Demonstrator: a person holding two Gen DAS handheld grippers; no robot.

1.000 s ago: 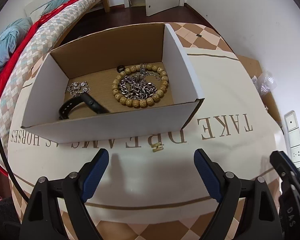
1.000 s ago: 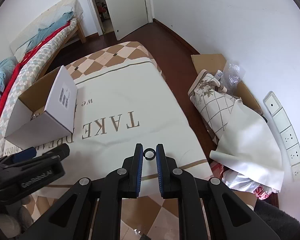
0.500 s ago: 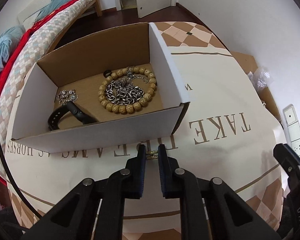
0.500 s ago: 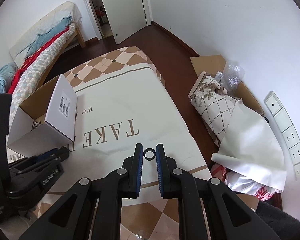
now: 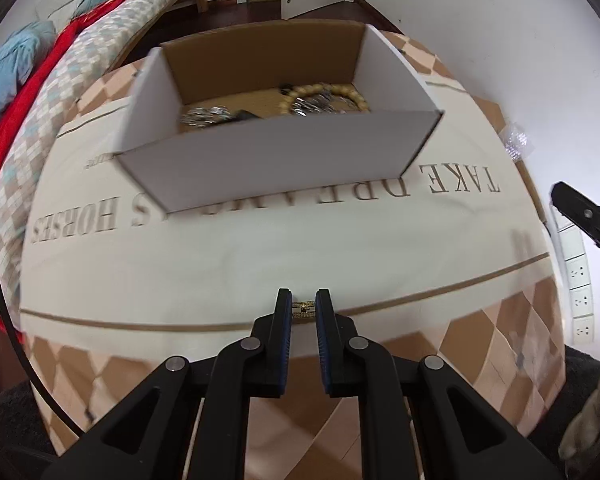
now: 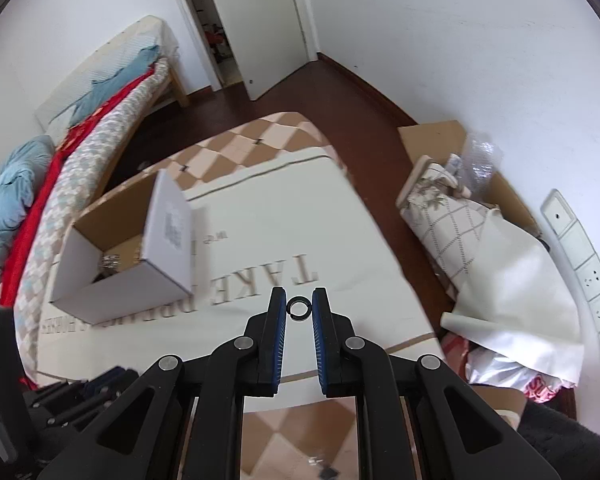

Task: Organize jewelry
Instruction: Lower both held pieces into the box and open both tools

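Note:
My left gripper (image 5: 303, 307) is shut on a small gold ring (image 5: 303, 309) and holds it above the cloth-covered table, in front of the open cardboard box (image 5: 284, 160). The box holds a wooden bead bracelet (image 5: 324, 94), silver chains (image 5: 206, 115) and a black band, partly hidden by the front wall. My right gripper (image 6: 299, 307) is shut on a black ring (image 6: 299, 306) above the table, right of the box (image 6: 128, 256).
The table wears a cream cloth (image 5: 260, 248) with printed letters and a checkered border. A bed (image 6: 80, 128) stands at the left. Bags and cardboard (image 6: 480, 240) lie on the floor at the right, by a wall with sockets.
My left gripper closed on the gold ring by the box, then lifted and pulled back from the box. My right gripper rose with the black ring still in it.

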